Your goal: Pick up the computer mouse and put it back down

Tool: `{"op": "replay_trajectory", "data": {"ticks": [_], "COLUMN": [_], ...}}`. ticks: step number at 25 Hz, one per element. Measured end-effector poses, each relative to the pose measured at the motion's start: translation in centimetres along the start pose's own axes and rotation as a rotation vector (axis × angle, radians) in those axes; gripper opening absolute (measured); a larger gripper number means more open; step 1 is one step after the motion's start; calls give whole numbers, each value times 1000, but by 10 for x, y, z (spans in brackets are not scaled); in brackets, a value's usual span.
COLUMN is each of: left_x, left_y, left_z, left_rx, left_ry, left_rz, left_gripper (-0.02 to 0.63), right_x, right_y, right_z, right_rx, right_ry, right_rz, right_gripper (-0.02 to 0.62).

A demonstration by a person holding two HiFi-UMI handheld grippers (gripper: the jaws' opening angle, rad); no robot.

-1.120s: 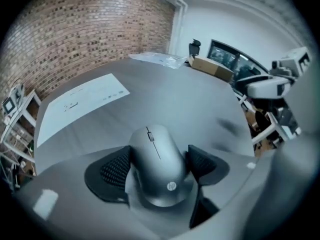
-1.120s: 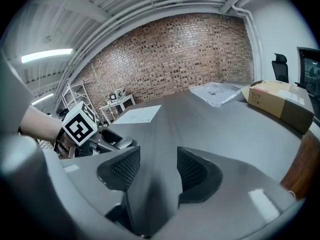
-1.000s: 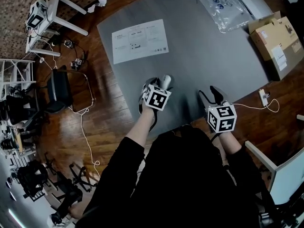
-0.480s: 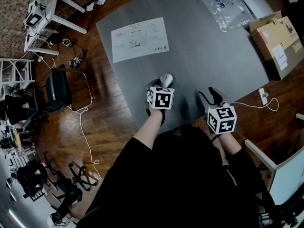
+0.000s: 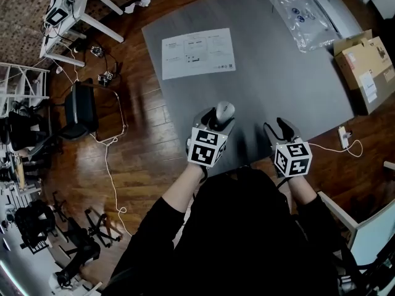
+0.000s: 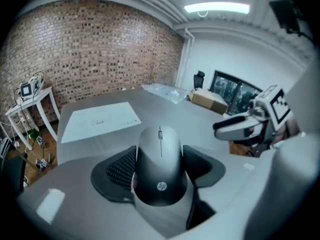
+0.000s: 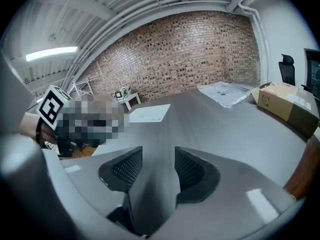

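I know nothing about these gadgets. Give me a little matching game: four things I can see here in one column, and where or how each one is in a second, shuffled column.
Things:
1. computer mouse
2. sheet of paper
3. cardboard box
4. right claw

Places or states:
A. open, with nothing between its jaws
B. gripped in the left claw
C. lying flat on the far side of the table
D. at the table's right edge in the head view

Pairs: 1-B, 2-C, 3-D, 4-A
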State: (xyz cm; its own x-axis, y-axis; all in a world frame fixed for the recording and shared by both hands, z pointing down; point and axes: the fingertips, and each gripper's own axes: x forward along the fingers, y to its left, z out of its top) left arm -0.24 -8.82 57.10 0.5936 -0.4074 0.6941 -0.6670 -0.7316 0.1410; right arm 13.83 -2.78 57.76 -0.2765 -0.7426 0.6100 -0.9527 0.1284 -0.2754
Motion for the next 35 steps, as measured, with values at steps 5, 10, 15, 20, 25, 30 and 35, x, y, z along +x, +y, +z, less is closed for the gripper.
{"op": "replay_trajectory", "data": {"ticks": [5,10,15,20,25,30,35], "left_x": [-109,-201,-278,-318,-323,-319,-310], "left_y": [-8,6,11,4,2,4,3], "left_z": [43,55,68,75,76,78,78], "left_rx": [75,62,52,54,78,86,89], "left_ry": [-228,-370,-527,-594,-596,-596,-603], "left_rz": [-2,68,152,157,138,108,66], "left_gripper": [279,279,279,279,279,279,279], "right_x": [-3,-9,-18,-16,-18,-24,-33], "right_y": [31,65,92,107,112,107,95], "right_z": [14,33,51,49,44,40,38], "right_rx": [-35,-59,-82,-95,-91,-79,-79], "right_ry": [-16,-41,-83,-73,-74,-79,-80], "right_rz": [44,89,108,105,89,55,-2], "right_gripper": [206,204,201,201,201,201,201]}}
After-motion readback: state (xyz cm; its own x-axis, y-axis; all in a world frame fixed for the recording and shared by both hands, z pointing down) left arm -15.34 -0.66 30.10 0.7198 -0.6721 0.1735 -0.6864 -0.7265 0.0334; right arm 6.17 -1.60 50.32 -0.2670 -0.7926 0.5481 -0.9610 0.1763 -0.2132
